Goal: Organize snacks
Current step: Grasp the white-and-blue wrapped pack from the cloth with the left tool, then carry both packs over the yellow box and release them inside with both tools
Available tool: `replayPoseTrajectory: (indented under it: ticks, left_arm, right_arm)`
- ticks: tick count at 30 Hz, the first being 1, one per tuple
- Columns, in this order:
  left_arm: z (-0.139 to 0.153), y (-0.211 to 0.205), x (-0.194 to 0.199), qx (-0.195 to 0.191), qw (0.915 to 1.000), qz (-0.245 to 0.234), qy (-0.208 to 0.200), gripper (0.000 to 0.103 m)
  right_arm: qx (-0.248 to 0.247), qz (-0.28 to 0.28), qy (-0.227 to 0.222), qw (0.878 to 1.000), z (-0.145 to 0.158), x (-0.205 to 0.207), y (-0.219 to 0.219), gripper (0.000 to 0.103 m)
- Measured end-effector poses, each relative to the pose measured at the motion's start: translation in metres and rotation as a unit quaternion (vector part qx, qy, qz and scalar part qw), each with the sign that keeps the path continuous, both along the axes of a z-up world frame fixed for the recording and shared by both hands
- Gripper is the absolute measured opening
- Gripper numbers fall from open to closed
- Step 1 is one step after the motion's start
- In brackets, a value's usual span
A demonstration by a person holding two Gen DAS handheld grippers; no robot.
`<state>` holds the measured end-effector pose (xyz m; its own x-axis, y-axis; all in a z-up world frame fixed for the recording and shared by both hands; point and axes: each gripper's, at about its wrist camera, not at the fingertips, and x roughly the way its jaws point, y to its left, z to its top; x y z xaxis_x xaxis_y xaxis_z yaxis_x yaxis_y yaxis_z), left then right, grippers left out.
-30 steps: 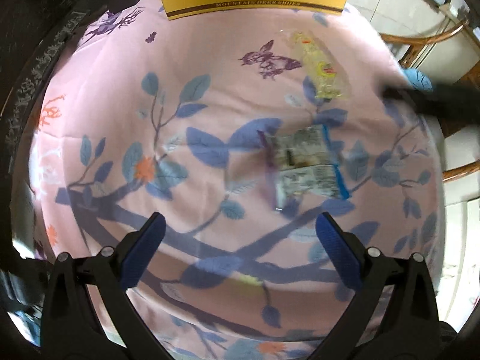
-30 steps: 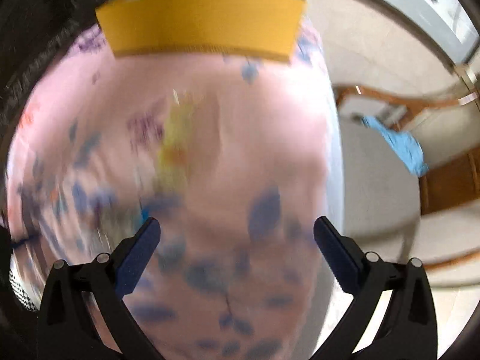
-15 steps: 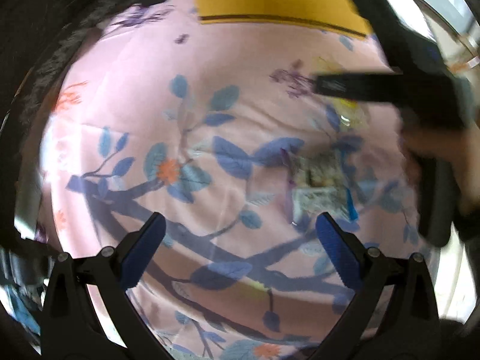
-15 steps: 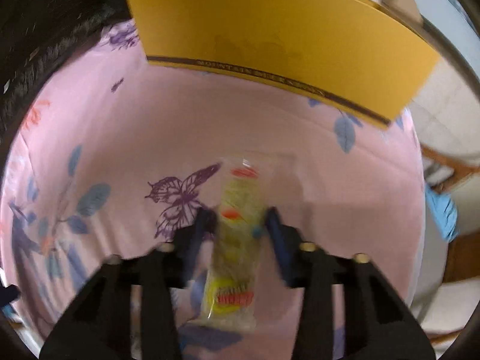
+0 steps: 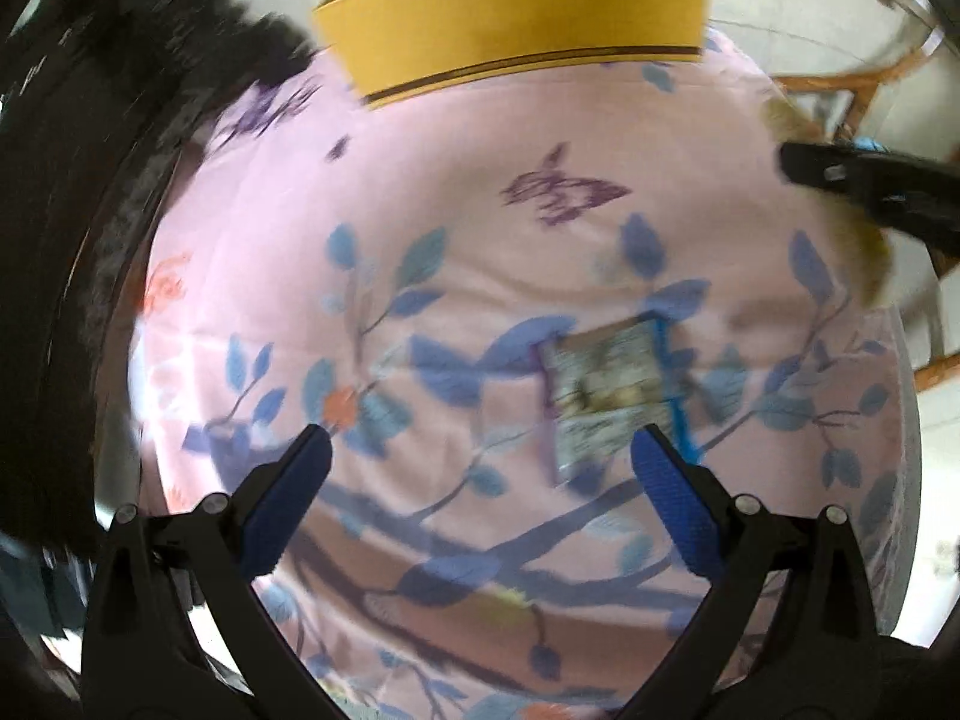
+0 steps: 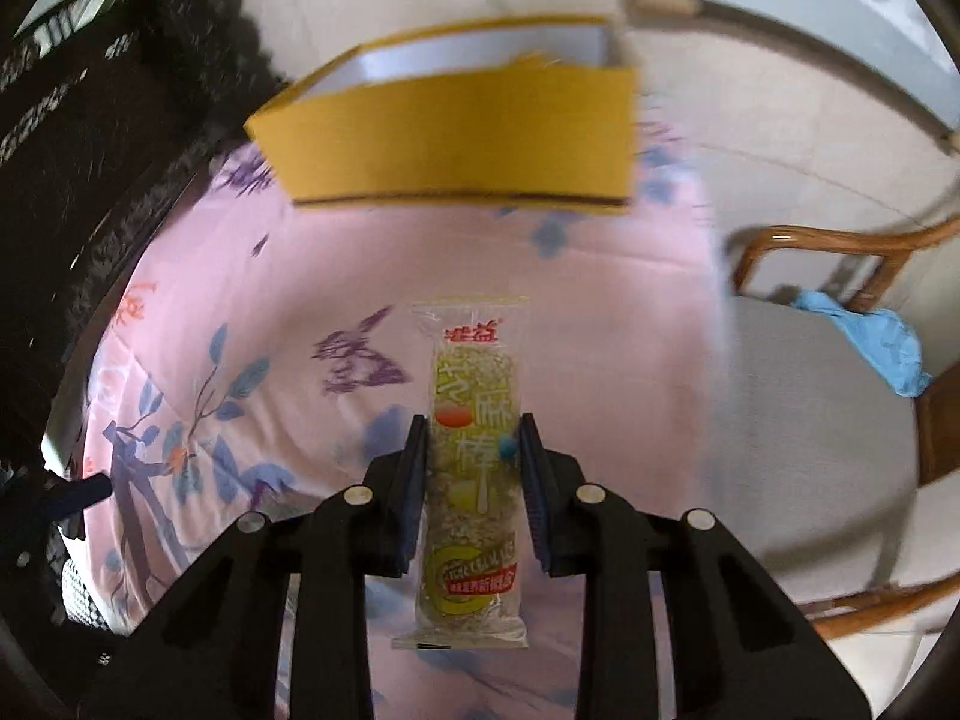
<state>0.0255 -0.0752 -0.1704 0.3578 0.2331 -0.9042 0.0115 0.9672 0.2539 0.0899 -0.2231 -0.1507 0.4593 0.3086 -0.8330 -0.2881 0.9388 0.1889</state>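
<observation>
One green snack bar was clamped in the right gripper, lifted short of the yellow box. A grey packet lay on the floral cloth; the left gripper was spread wide, empty. Boxing was judged barely begun.

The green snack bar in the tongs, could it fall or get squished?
Maybe. The right tongs pinch the green snack bar only at its middle, so the slippery wrapper could slide out before reaching the yellow box. Squeezing hard might crumble it. The grey snack packet still waits on the tablecloth.
</observation>
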Motion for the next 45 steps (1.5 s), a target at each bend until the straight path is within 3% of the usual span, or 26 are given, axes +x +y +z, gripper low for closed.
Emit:
replayPoseTrajectory:
  ticks: [3,6,13,15,16,18,19,20,25,29,32,39,45]
  left_arm:
    - [-0.007,-0.019,0.016,-0.007,0.9996,-0.025,0.009,0.101]
    - [-0.017,-0.028,0.028,-0.034,0.999,-0.025,0.016,0.101]
    - [-0.053,-0.026,0.041,-0.041,0.9978,-0.008,0.053,0.099]
    - [-0.055,-0.017,0.04,-0.089,0.9951,0.0,0.043,0.093]
    - [-0.054,-0.015,0.041,-0.112,0.9927,-0.001,0.045,0.083]
    - [-0.053,-0.017,0.04,-0.122,0.9912,-0.02,0.048,0.073]
    - [-0.05,-0.022,0.038,-0.124,0.9906,-0.035,0.048,0.055]
    - [-0.048,-0.026,0.037,-0.124,0.99,-0.042,0.052,0.047]
    - [-0.04,-0.037,0.032,-0.118,0.9894,-0.062,0.057,0.047]
    - [-0.009,-0.033,0.035,-0.118,0.9904,-0.064,0.03,0.047]
    - [0.032,-0.034,0.04,-0.126,0.9895,-0.069,-0.017,0.047]
    - [0.124,-0.01,0.078,-0.106,0.9818,-0.073,-0.139,0.048]
    - [0.17,0.031,0.124,-0.099,0.9734,-0.036,-0.203,0.048]
  right_arm:
    - [0.003,-0.034,-0.006,0.999,0.016,-0.016,-0.036,0.029]
    - [0.004,-0.057,-0.004,0.998,0.025,-0.029,-0.069,0.029]
    - [-0.005,-0.094,-0.01,0.996,0.043,-0.047,-0.11,0.029]
    - [0.002,-0.107,-0.01,0.994,0.043,-0.045,-0.118,0.029]
    - [0.006,-0.11,-0.01,0.994,0.043,-0.044,-0.12,0.029]
    - [0.011,-0.114,-0.007,0.993,0.043,-0.04,-0.121,0.029]
    - [0.015,-0.115,-0.006,0.993,0.044,-0.039,-0.12,0.029]
    - [0.022,-0.113,-0.006,0.993,0.045,-0.039,-0.118,0.029]
    - [0.036,-0.092,-0.026,0.995,0.058,-0.045,-0.104,0.029]
    - [0.042,-0.088,-0.024,0.995,0.062,-0.044,-0.095,0.029]
    - [0.048,-0.074,-0.027,0.996,0.071,-0.035,-0.085,0.029]
    - [0.066,-0.034,-0.11,0.991,0.132,0.004,-0.053,0.029]
    - [0.058,-0.016,-0.165,0.984,0.171,0.046,-0.022,0.029]
